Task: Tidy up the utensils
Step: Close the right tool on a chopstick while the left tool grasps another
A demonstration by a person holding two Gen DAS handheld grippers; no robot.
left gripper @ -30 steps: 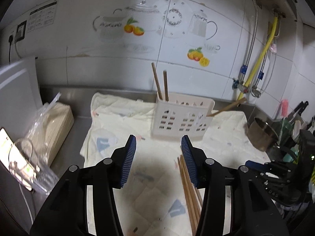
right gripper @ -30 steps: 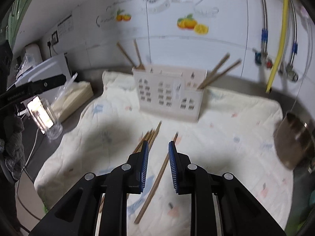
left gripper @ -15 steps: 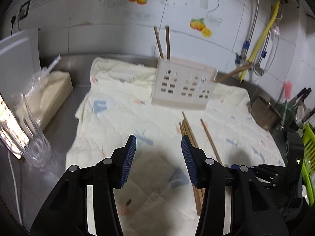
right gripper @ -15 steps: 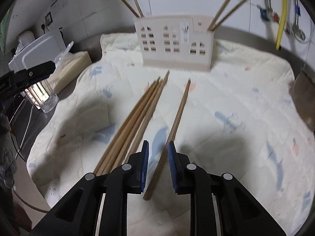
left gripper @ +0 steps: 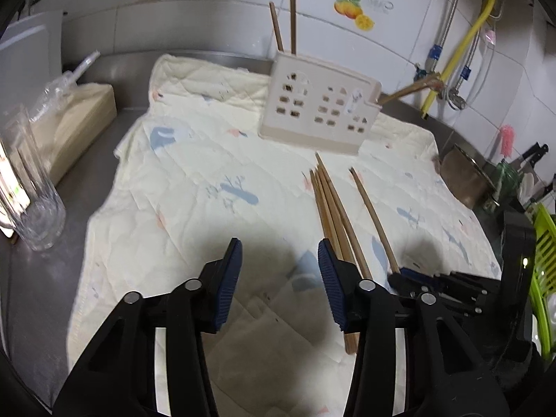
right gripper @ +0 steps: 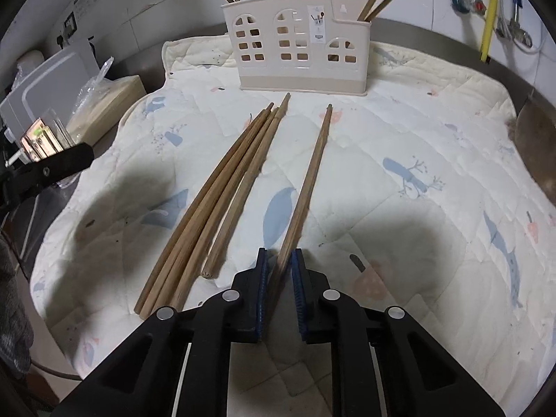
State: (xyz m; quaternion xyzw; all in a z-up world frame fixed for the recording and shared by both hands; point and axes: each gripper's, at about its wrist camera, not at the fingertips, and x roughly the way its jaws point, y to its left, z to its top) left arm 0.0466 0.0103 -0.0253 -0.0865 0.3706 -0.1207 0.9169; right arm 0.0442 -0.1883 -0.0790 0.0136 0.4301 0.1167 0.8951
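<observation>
White wall tiles back a steel counter spread with a cream quilted cloth (right gripper: 399, 132). Nearest, the right gripper (right gripper: 279, 271) has its pads narrowed around the near end of a single chopstick (right gripper: 309, 180), though whether they pinch it is hard to tell, while the left gripper (left gripper: 279, 260) hovers wide open and empty. Beside the single stick lies a bundle (right gripper: 222, 187) of brown chopsticks; beyond stands a beige holder (right gripper: 299, 41) with window cut-outs, its chopsticks cropped at the top edge.
</observation>
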